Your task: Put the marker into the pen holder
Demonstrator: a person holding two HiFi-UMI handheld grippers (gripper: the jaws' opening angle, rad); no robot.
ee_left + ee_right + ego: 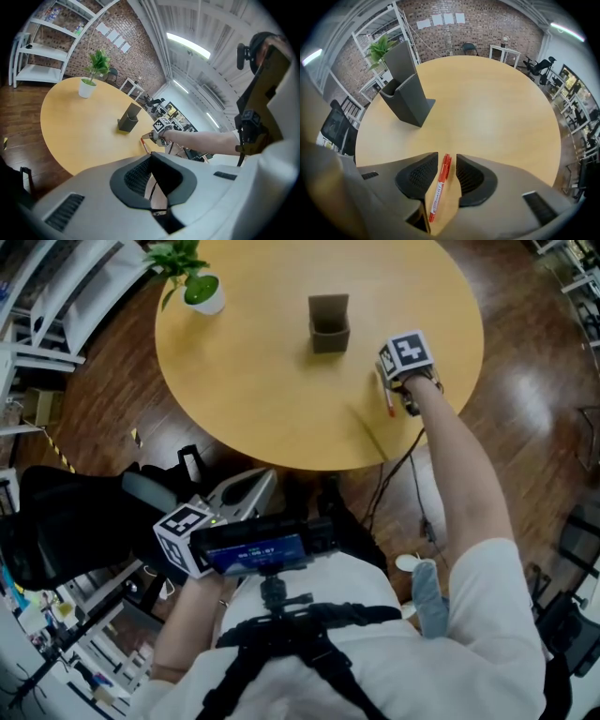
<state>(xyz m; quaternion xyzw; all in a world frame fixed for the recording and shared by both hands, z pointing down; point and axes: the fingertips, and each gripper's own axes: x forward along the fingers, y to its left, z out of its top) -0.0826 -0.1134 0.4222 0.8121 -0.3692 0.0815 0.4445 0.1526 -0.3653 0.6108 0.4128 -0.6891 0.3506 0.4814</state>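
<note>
Red and slim, the marker lies flat on the smooth round wooden table, between the ribbed black pads of the right gripper, whose jaws stand apart. The angular grey pen holder stands at ten o'clock. The left gripper is closed and empty.

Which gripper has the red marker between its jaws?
The right gripper, over the table: the marker lies between its open jaws. The left gripper has its jaws together, holding nothing.
</note>
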